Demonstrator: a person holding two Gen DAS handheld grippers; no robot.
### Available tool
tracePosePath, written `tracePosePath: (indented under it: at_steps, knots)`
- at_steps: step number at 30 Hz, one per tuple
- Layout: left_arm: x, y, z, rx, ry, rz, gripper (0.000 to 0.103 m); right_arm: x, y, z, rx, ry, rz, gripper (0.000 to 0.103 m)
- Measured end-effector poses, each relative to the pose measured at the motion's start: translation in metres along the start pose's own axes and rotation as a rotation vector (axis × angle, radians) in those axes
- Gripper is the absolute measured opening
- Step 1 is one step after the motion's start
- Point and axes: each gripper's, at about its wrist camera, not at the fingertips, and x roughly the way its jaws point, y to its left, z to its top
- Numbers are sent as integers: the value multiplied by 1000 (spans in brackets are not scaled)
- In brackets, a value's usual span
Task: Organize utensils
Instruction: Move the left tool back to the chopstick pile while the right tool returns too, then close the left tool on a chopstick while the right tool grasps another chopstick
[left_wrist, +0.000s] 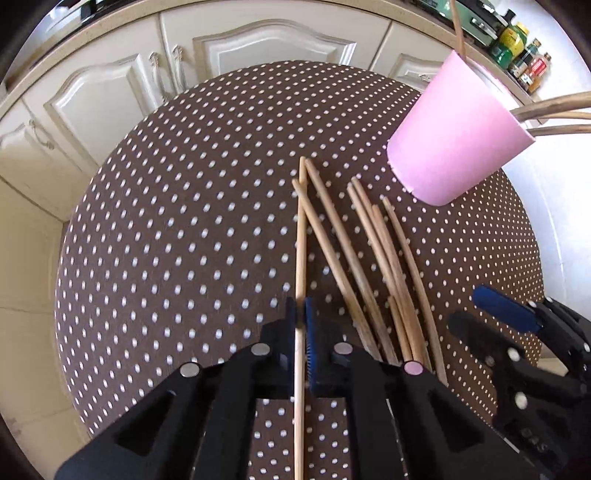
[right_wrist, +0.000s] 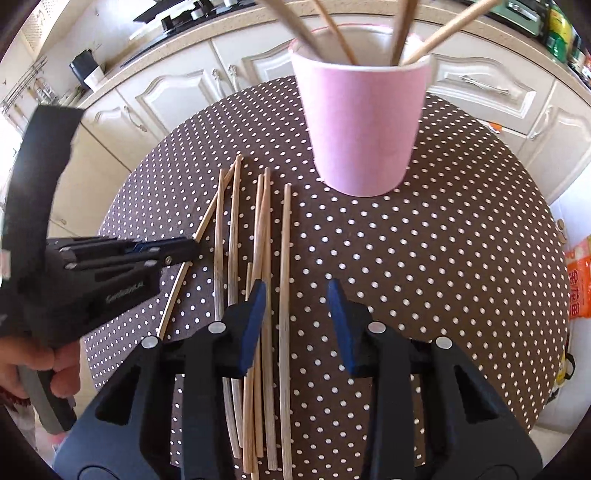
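Note:
Several wooden chopsticks (left_wrist: 369, 258) lie side by side on the round brown polka-dot table (left_wrist: 166, 221). My left gripper (left_wrist: 301, 314) points steeply down and is shut on one chopstick (left_wrist: 301, 240), which runs straight up between its blue pads. The pink cup (left_wrist: 454, 136) stands at the far right with chopsticks sticking out. In the right wrist view my right gripper (right_wrist: 299, 321) hovers open over the loose chopsticks (right_wrist: 258, 229). One chopstick (right_wrist: 284, 258) lies between its fingers, untouched by the pads. The pink cup (right_wrist: 364, 122) is straight ahead, and the left gripper (right_wrist: 192, 247) is at the left.
Cream cabinets (left_wrist: 258, 44) curve behind the table, with bottles (left_wrist: 517, 48) on the counter at the right. An orange packet (right_wrist: 580, 284) sits beyond the table's right edge. A hand (right_wrist: 37, 362) holds the left gripper's handle. My right gripper (left_wrist: 467, 308) reaches in from the right.

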Motion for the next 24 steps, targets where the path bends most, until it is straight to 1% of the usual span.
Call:
tracePosePath:
  at_steps: [5,7,9,12,14,16,19,21,22,24]
  knots:
    - [-5,14,-26,-13,19,-11,6,12,8,8,-31,26,-14,31]
    - [-7,19,-37,-24,29,-12,6,17,11,9,-36,41,-17,28]
    - [-8,25,-42,-51,41,-24,6,23,13,11,-42,60,-31,28]
    - [-11,37,-44,-113,33,-59,6,30,14,12,-44,92,-45,25]
    - [-12,42,-38,-131,21,-72,6,35,16,13,-45,114,-56,24]
    - [-7,49,-24,-124,21,-59,6,38,19,20,-54,126,-68,22]
    - [1,50,-12,-119,45,-34,6,45,26,29,-67,152,-89,20]
    - [7,51,-4,-117,71,-33,6,50,30,34,-78,182,-96,20]
    - [11,50,11,-113,76,-24,6,52,31,38,-75,193,-93,20]
    - [14,47,19,-95,93,-5,6,55,33,46,-75,214,-92,19]
